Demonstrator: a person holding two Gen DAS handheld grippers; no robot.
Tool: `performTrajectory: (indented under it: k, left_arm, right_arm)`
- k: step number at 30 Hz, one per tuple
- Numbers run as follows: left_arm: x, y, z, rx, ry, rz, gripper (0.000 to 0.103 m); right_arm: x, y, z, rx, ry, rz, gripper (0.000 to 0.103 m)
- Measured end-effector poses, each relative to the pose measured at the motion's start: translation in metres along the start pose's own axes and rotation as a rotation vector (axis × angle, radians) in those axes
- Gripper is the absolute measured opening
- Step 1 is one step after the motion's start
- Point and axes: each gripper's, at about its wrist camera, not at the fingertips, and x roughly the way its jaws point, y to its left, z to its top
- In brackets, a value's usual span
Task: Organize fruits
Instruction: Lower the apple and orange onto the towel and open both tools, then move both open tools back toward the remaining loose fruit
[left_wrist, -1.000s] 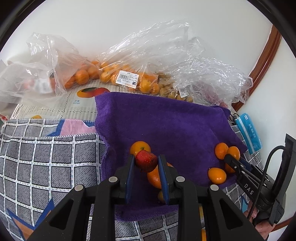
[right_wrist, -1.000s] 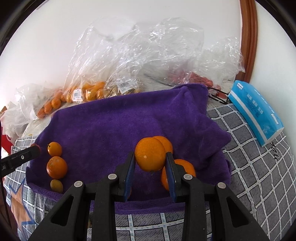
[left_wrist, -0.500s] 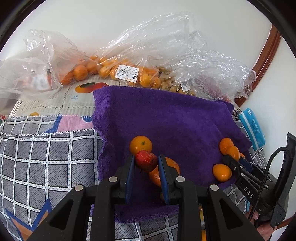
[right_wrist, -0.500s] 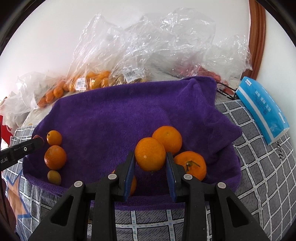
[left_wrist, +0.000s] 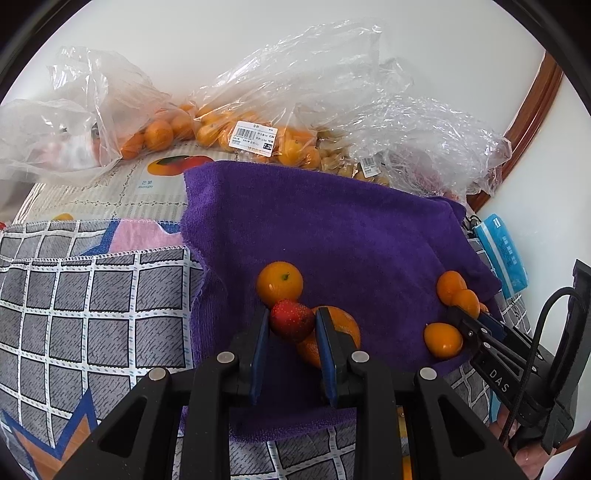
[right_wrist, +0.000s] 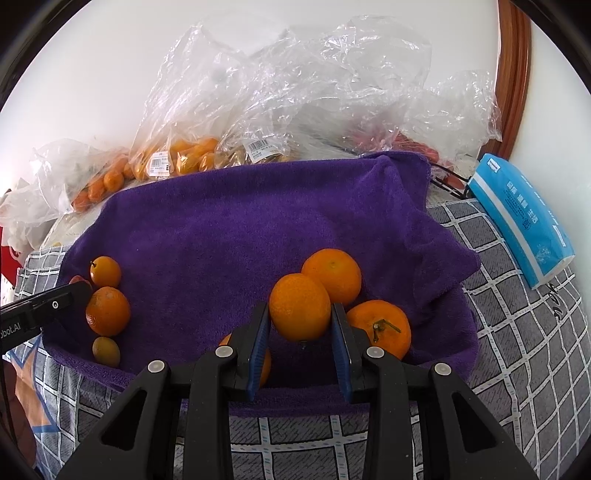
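Grey grid-patterned cloth (right_wrist: 517, 332) covers support surface. Purple towel (right_wrist: 258, 229) spread on it at centre. Blue tissue pack (right_wrist: 524, 221) lies on cloth at 3 o'clock of towel. Clear plastic bags (right_wrist: 295, 92) of fruit along far edge, 12 o'clock, against wall.

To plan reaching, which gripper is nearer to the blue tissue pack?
Right. The right gripper works beside the blue tissue pack; the left gripper sits across the purple towel, farther away.
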Motion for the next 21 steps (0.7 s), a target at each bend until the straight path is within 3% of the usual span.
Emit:
performTrajectory:
  k: [6, 10, 13, 21]
  left_arm:
    - [-0.003, -0.003, -0.002, 0.012, 0.003, 0.007, 0.025]
    - [-0.018, -0.006, -0.005, 0.013, -0.021, 0.003, 0.04]
    - [-0.035, -0.008, -0.008, 0.011, -0.05, -0.005, 0.045]
    - [-0.079, -0.007, -0.03, -0.018, -0.112, -0.006, 0.046]
  right_arm:
    - [-0.009, 0.0, 0.0, 0.01, 0.008, 0.003, 0.036]
    - [-0.025, 0.002, 0.003, 0.02, -0.012, 0.006, 0.04]
    - [-0.045, 0.006, 0.003, 0.004, -0.051, -0.004, 0.046]
    - [-0.091, 0.018, -0.014, -0.059, -0.119, -0.015, 0.056]
